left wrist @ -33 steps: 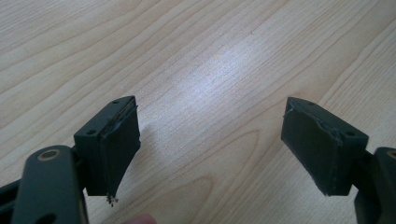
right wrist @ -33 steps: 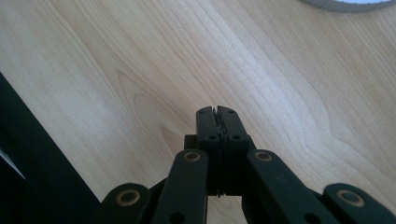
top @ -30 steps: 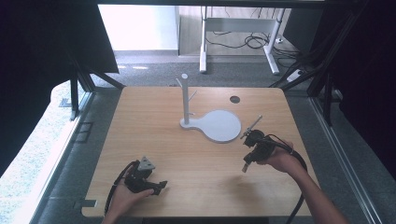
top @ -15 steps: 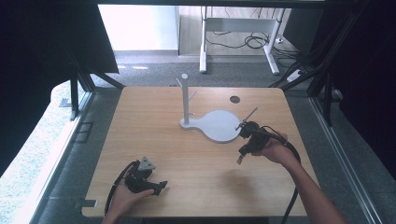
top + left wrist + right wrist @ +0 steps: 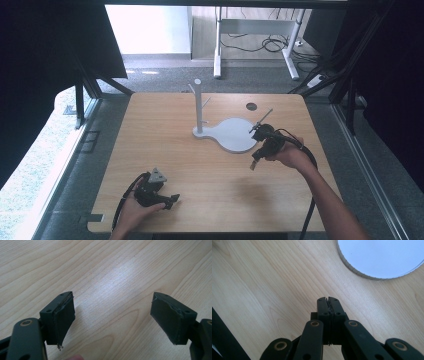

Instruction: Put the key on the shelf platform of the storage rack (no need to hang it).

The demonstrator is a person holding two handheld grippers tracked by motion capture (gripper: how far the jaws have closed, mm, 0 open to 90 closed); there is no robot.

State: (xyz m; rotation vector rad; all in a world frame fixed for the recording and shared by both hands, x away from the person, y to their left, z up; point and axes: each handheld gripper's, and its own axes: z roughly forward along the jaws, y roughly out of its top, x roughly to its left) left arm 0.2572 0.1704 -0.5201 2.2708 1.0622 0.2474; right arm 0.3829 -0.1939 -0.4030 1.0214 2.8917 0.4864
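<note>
Right gripper (image 5: pixel 253 164) shifted left and up-table toward white stand base (image 5: pixel 235 135) since earlier frame; jaws pressed together, nothing between. Left gripper (image 5: pixel 172 201) unmoved at near table (image 5: pixel 165 125) edge, jaws wide apart, empty. Stand sits mid-table.

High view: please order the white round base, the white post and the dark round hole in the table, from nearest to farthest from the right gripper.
From the right gripper:
1. White round base, just beside it, toward the table's middle.
2. Dark round hole, beyond it, toward the far edge.
3. White post, farthest, standing at the base's left end.
</note>
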